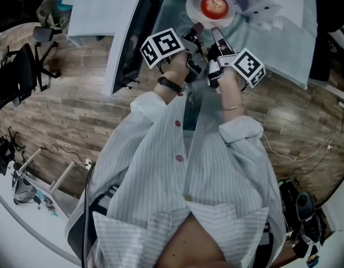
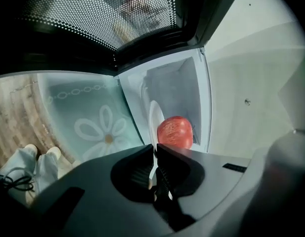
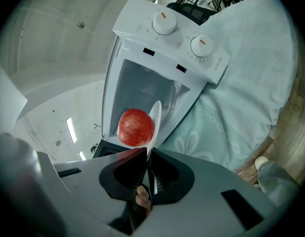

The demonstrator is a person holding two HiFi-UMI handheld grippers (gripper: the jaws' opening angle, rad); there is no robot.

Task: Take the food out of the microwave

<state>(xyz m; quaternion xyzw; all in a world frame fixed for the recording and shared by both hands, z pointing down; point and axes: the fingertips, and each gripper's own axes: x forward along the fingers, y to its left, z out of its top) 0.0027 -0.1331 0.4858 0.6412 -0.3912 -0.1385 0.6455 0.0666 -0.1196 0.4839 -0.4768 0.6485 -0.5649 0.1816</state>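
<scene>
Because a round apple (image 3: 136, 127) sitting loose on a plate (image 3: 155, 116) would roll if I carried the plate by one edge, I have it gripped from both sides. The left hand-held gripper (image 2: 154, 148) is pinched down on one side of the white rim, and the right hand-held gripper (image 3: 146, 151) is clamped on the opposite side. Each pair of jaws stands almost together, with only the thin rim between the pads.

The apple rests on the plate just past both sets of jaw tips and between the two grippers. I judge that this keeps the load even.

Beyond the plate, ahead of both grippers, is the open cavity of the microwave (image 3: 164, 38). Its door (image 2: 103, 19) is swung wide on the left gripper's side, out of the way.

The plate is at the mouth of the cavity or just outside it, and I can't tell which. Below the grippers lies the tabletop (image 3: 241, 83) under a pale flowered cloth, the likely place to set the plate down. As I see it, the main risk is one gripper dipping and sending the apple off the rim.
</scene>
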